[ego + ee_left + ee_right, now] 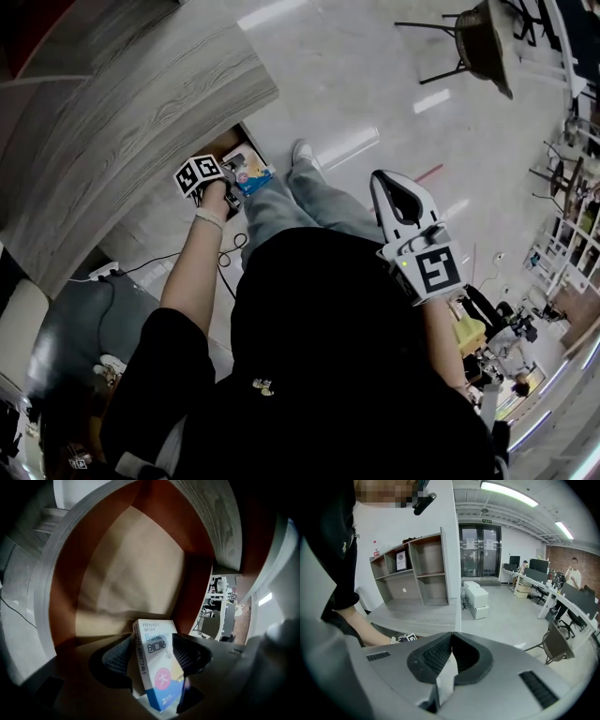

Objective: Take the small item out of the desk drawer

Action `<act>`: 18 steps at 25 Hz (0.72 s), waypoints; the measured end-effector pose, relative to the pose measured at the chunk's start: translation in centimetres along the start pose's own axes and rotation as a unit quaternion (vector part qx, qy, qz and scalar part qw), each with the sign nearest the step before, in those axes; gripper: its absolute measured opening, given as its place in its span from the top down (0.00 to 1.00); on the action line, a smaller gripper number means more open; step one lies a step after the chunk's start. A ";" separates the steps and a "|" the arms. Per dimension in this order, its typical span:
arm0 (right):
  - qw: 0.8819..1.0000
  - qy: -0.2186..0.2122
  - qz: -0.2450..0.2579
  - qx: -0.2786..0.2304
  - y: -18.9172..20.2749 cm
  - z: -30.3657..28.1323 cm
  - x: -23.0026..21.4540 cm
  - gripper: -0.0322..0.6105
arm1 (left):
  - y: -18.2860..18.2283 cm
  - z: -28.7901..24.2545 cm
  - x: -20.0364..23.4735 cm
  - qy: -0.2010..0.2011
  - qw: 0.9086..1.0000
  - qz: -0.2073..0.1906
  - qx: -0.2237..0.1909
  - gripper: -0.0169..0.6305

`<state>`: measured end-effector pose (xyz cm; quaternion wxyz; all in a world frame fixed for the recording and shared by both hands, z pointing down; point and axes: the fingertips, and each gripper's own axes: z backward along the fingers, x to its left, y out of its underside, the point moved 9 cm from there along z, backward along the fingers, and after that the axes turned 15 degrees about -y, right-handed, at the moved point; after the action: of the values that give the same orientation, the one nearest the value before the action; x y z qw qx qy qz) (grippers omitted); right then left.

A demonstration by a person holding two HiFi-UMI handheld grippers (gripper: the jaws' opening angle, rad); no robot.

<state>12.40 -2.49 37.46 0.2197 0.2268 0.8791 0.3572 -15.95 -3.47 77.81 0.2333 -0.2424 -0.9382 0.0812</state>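
A small white and blue bandage box (157, 667) stands on end between the jaws of my left gripper (152, 638), inside the brown-walled drawer (117, 573). The ribbed pads (119, 656) flank its two narrow sides closely, spread wide, and I see no squeeze on it. In the head view the box (251, 175) lies at the open drawer (230, 141) under the grey wood desk (112, 141), with the left gripper (228, 187) reaching down to it. My right gripper (451, 634) is shut and empty, held up in the air at the right (380, 178), away from the drawer.
The person's jeans-clad legs (300, 202) stand just right of the drawer. A black cable (225, 253) trails on the floor below the left arm. A chair (483, 37) stands far off on the shiny floor. Open shelves (422, 569) show behind the desk.
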 end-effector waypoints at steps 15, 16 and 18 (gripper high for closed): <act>1.000 0.002 0.004 -0.008 0.6 1.0 0.6 0.95 | -0.5 -0.4 -0.3 0.022 1.000 0.002 -0.008 0.69; 1.000 0.001 0.004 -0.008 0.6 1.1 0.6 0.95 | -0.4 -0.1 -0.2 0.026 1.000 0.007 -0.011 0.70; 1.000 0.000 0.005 -0.011 0.7 1.3 0.7 0.95 | -0.1 0.3 -0.2 0.034 0.999 0.019 -0.017 0.72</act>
<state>12.77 -0.99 36.94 0.2204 0.2287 0.8740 0.3677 -15.99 -3.66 77.54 0.2596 -0.2666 -0.9262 0.0614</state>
